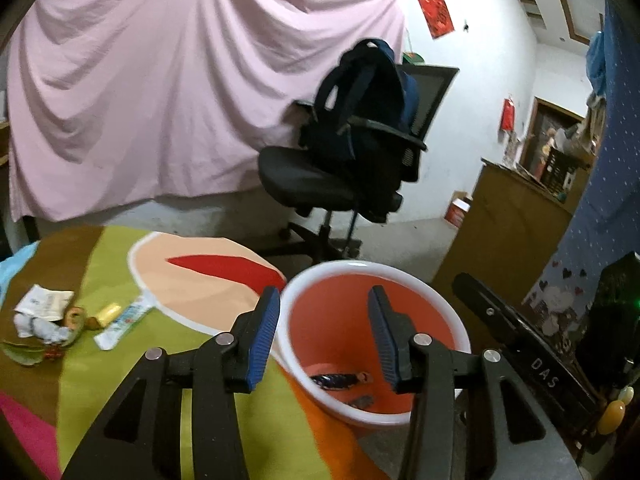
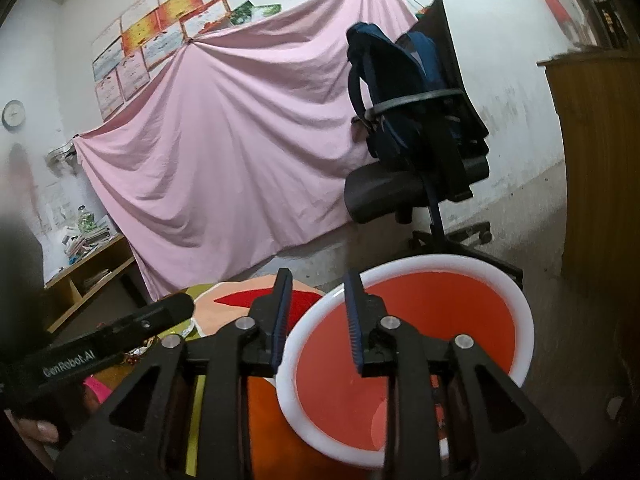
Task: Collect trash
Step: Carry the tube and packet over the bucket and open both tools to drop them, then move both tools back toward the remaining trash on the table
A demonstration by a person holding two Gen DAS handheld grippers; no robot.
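Note:
An orange bin with a white rim (image 1: 448,300) (image 2: 520,308) stands beside the table with the colourful cloth (image 1: 120,384). Dark wrappers (image 1: 340,380) lie at its bottom. My left gripper (image 1: 324,308) hovers over the bin's mouth, open, with nothing between its blue pads. My right gripper (image 2: 318,292) is also open and empty, straddling the bin's near rim. On the cloth to the left lies a pile of trash: crumpled paper (image 1: 44,304), a yellow piece (image 1: 109,313), a white tube wrapper (image 1: 122,322), fruit scraps (image 1: 76,316) and leaves (image 1: 24,354).
A black office chair (image 1: 332,184) with a dark blue backpack (image 1: 360,92) stands behind the bin. A pink sheet (image 1: 180,80) covers the back wall. A wooden cabinet (image 1: 508,220) is at the right, a low shelf (image 2: 88,276) at the left. The other gripper's body (image 1: 520,336) shows at the right.

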